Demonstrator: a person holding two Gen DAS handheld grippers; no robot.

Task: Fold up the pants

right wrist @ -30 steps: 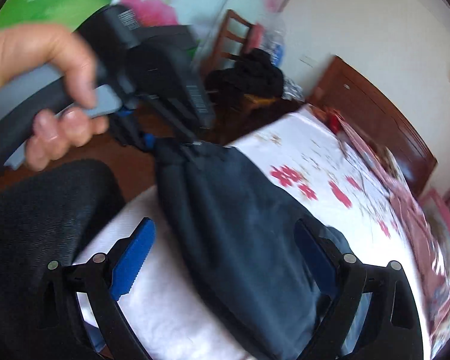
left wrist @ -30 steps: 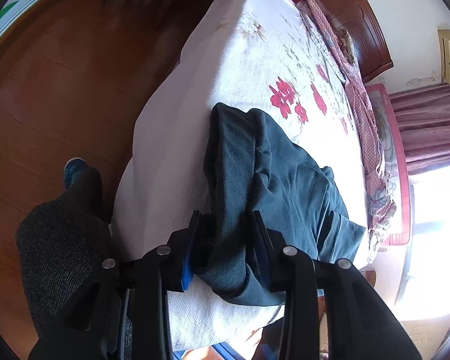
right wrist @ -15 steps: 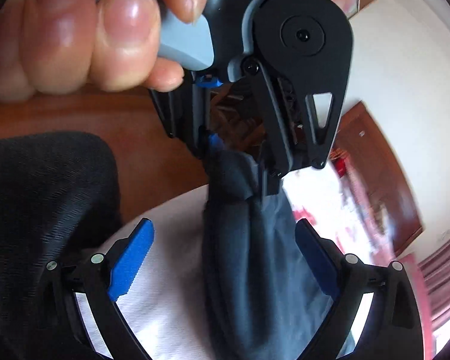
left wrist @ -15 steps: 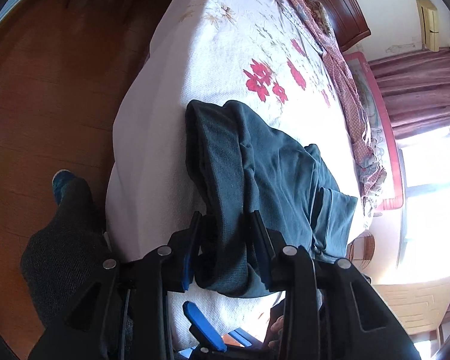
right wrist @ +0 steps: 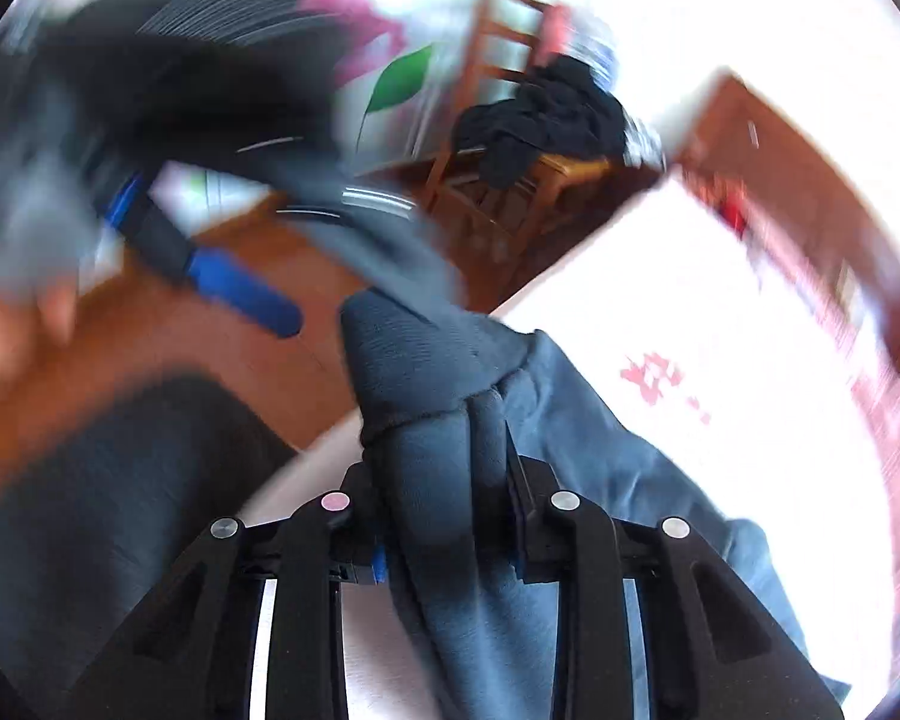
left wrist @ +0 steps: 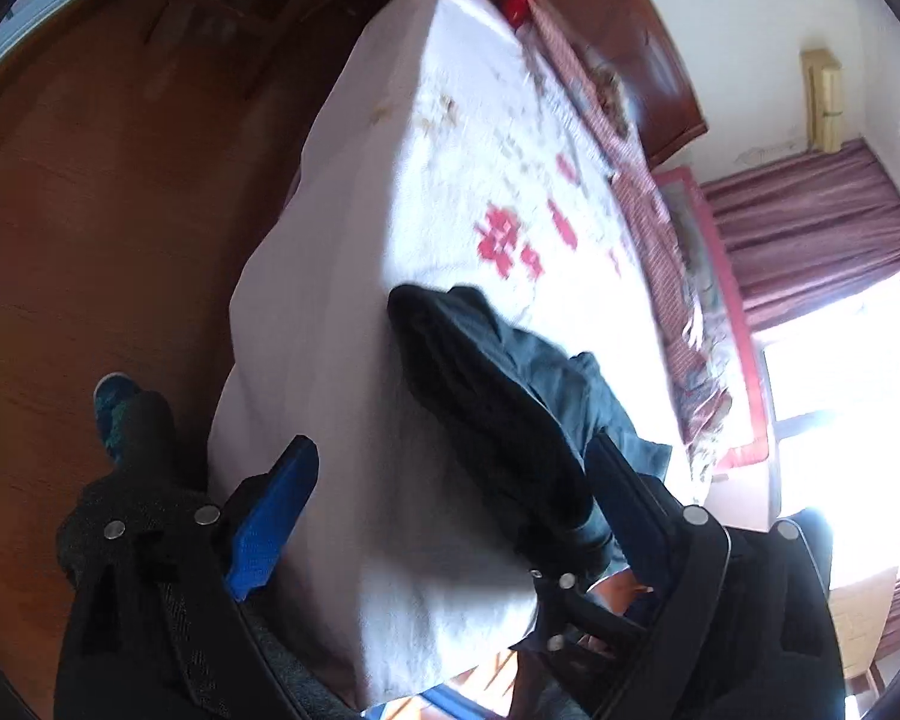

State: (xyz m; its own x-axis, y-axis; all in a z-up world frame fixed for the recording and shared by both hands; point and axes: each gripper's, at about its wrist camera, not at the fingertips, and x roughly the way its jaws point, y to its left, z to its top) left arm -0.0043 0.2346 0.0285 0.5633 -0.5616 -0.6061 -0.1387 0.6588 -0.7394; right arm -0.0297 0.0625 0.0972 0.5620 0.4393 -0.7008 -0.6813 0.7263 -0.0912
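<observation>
The right gripper (right wrist: 444, 516) is closing on a bunched end of the dark pants (right wrist: 426, 384), low in the frame's centre, while the left gripper (left wrist: 450, 510) is opening with nothing pinched. The pants are lying on the white bed (left wrist: 342, 300). Done well, the right should be clamping every layer before lifting.

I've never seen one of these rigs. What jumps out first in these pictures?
The dark pants, bunched up on a white bed with red flowers, grab the eye first. The right gripper is closing on a thick fold of them in the bottom middle of its own view, while the left gripper is opening, its blue pads spread wide with nothing pinched. Behind the bed, a wooden chair carries a heap of dark clothes.
</observation>
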